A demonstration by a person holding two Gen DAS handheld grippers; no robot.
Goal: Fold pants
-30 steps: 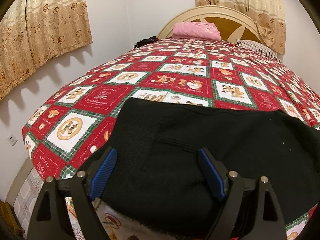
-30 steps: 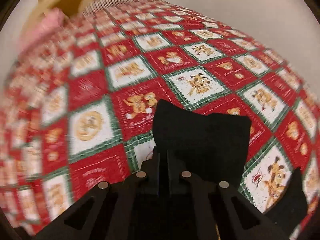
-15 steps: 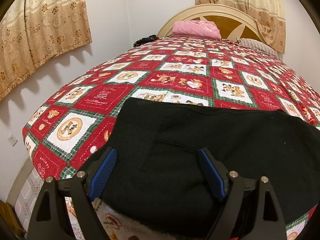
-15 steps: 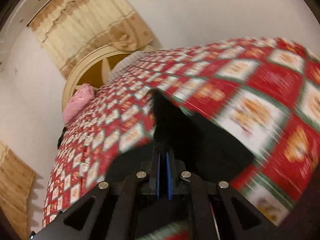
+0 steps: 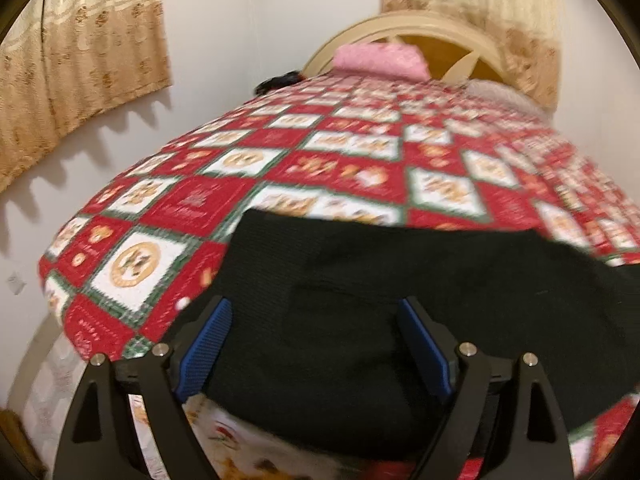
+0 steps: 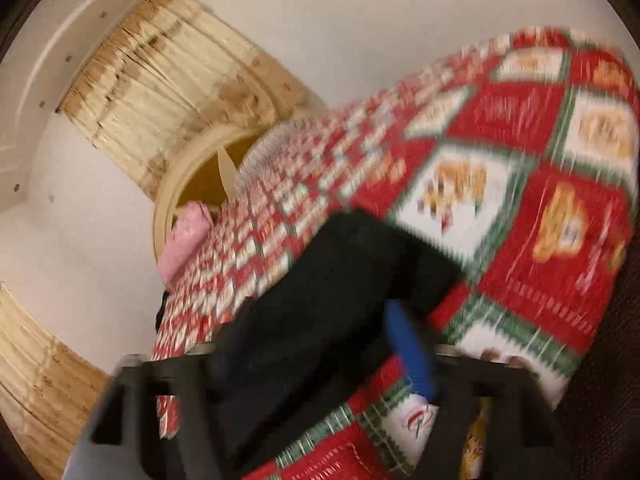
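Black pants [image 5: 360,320]: spread flat on the near end of the bed, on the red, white and green patchwork quilt [image 5: 340,168]; in the right wrist view a dark fold [image 6: 320,300] crosses the blurred frame.

Left hand-held gripper [image 5: 316,344]: fingers well apart, blue pads [image 5: 206,340] either side of the dark cloth, nothing clamped between them.

Right hand-held gripper [image 6: 316,364]: frame heavily blurred and tilted; one blue pad [image 6: 412,356] shows beside the pants, the other is hidden by cloth; fingers appear spread, grip on the cloth cannot be told.

Pink folded blanket [image 5: 380,60]: at the far end, against the cream arched headboard [image 5: 420,28].

Beige patterned curtains [image 5: 80,60]: on the wall left of the bed, another behind the headboard
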